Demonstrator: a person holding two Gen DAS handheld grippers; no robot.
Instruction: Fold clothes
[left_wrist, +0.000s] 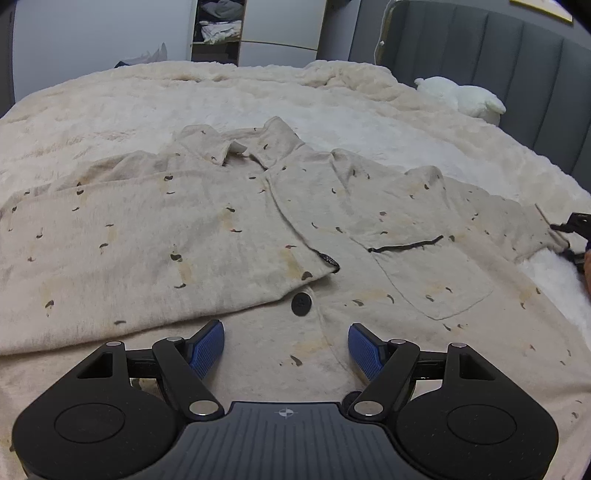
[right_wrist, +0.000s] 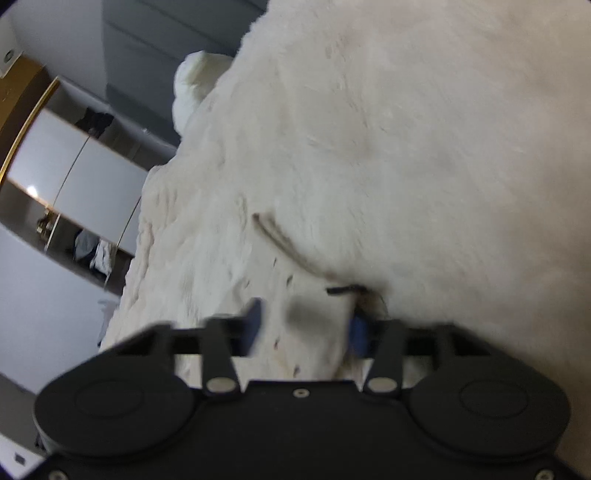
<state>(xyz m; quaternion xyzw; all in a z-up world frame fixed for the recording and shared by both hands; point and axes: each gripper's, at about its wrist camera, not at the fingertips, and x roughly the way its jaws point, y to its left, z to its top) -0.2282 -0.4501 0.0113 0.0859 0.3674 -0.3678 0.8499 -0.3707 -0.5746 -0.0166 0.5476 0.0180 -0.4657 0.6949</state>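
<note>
We hold the left gripper (left_wrist: 286, 347) low over the shirt (left_wrist: 229, 236), which lies spread face up on a cream fleece blanket (left_wrist: 332, 99). Its blue pads (left_wrist: 207, 350) stand well apart and clasp nothing. They hang over the shirt's lower front, one on each side of the button line, and we cannot tell whether they touch the cloth.

The shirt is beige with small dark flecks. Its collar (left_wrist: 255, 144) is at the end far from the left gripper. Near the shirt's middle one front panel overlaps the other, and a black button (left_wrist: 301, 303) sits just below that overlap. A chest pocket (left_wrist: 432, 277) with a dark top edge lies to the right of the button. One sleeve is folded in over the shirt's left half, and the other sleeve (left_wrist: 498, 218) reaches out to the right.

The right gripper (right_wrist: 306, 325) is at the end of that outstretched sleeve. Its picture is smeared, but the two pads show apart, with flecked shirt cloth (right_wrist: 306, 354) lying between them. We cannot tell whether they press on it.

Beyond the shirt's right side a white plush toy (left_wrist: 461, 96) rests against a grey padded headboard (left_wrist: 517, 55). Past the shirt's collar end stands an open wardrobe shelf (left_wrist: 219, 26) with piled laundry.
</note>
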